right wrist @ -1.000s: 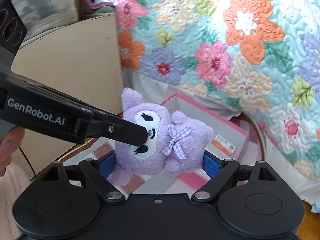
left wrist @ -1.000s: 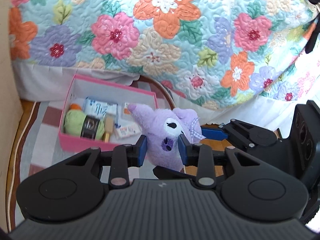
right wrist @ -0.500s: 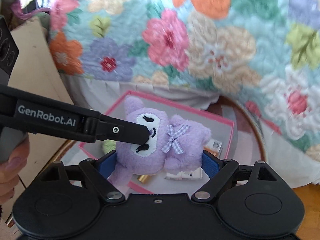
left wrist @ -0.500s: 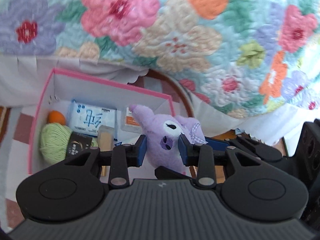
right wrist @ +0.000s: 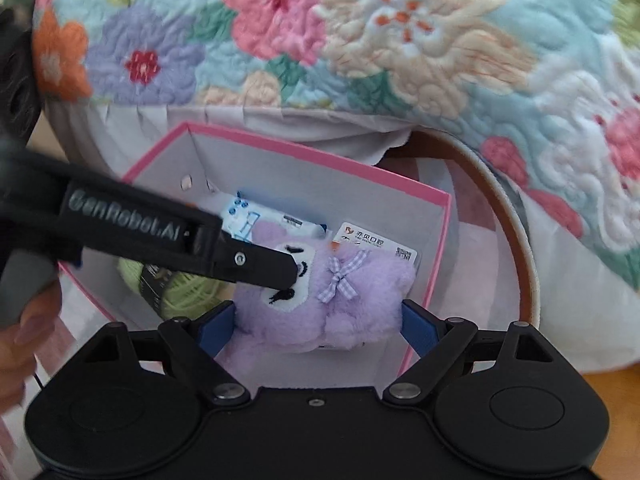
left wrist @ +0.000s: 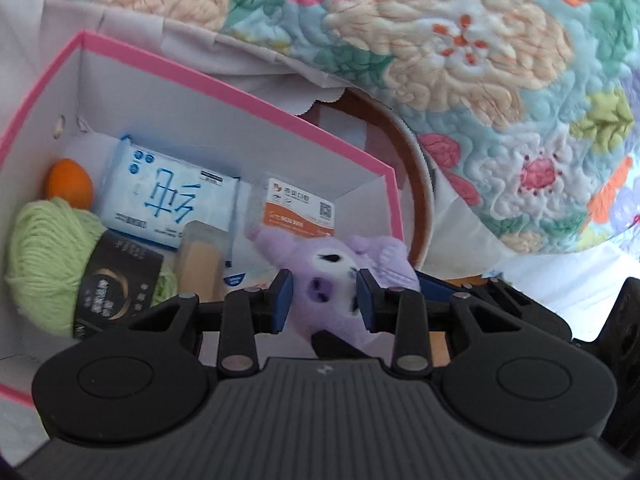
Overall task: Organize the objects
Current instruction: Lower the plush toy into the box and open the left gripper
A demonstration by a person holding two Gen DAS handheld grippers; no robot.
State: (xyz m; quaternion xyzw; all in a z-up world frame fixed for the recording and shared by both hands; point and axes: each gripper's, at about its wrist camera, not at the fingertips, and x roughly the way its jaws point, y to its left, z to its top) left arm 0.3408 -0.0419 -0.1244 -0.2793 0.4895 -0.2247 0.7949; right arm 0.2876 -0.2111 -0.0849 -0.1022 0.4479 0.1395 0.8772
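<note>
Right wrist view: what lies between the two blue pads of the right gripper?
The purple plush toy fills that gap in the right wrist view, above the pink box. The left gripper pinches its face.

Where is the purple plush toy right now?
In both wrist views the purple plush toy is held between both grippers' fingers, over the right end of the pink box, near the orange-and-white card.

A purple plush toy [right wrist: 320,304] with a white face patch, black stitched eyes and a checked lilac bow hangs over the near right part of a pink box [right wrist: 436,248]. The box is open, white inside. In it lie a ball of green yarn [left wrist: 44,256], an orange ball [left wrist: 68,186], a blue-and-white tissue pack [left wrist: 168,196], an orange-and-white card [left wrist: 296,208] and a tan stick [left wrist: 200,260].
</note>
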